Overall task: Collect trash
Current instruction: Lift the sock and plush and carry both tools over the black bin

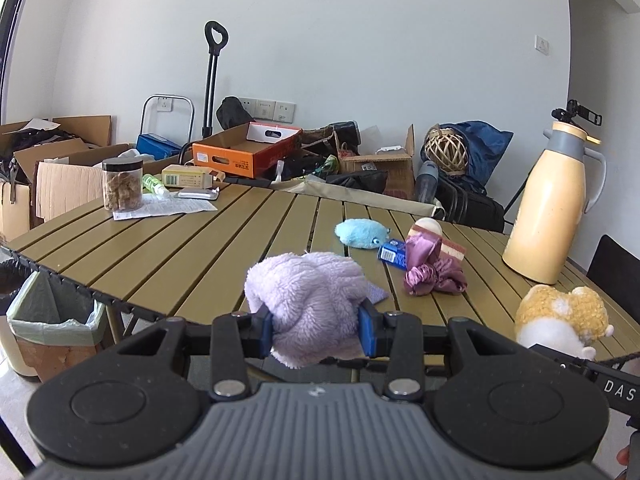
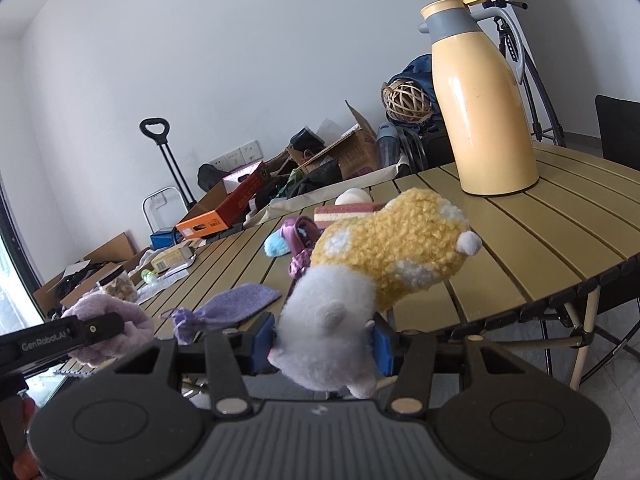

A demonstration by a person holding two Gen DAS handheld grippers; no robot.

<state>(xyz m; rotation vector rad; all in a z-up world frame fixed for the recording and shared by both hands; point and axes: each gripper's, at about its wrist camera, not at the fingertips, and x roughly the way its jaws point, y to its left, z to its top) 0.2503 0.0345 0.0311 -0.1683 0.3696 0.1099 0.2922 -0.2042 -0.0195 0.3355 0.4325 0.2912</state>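
- Left gripper (image 1: 318, 330) is clamped on a fluffy lilac plush (image 1: 308, 300), blue pads pressed into both its sides, right at the near edge of the slatted table (image 1: 180, 248)
- Right gripper (image 2: 322, 344) is squeezing the white end of a yellow-and-white plush (image 2: 384, 248), held over the table's near rim
- Down left of the table sits a lined trash bin (image 1: 56, 320), just off the edge and below it
- Wide bare slats run through the table's middle; a jar of snacks (image 1: 122, 184) and papers crowd the far left corner
- Blue plush (image 1: 362, 233), small blue carton (image 1: 393, 254) and purple satin cloth (image 1: 432, 268) bunch together; the cloth hides part of the carton
- Yellow thermos (image 1: 552, 208) stands upright near the right rim
- A purple pouch (image 2: 228, 308) lies flat by the near edge, partly behind the lilac plush in the left view
- Floor clutter beyond the table is hard to sort out
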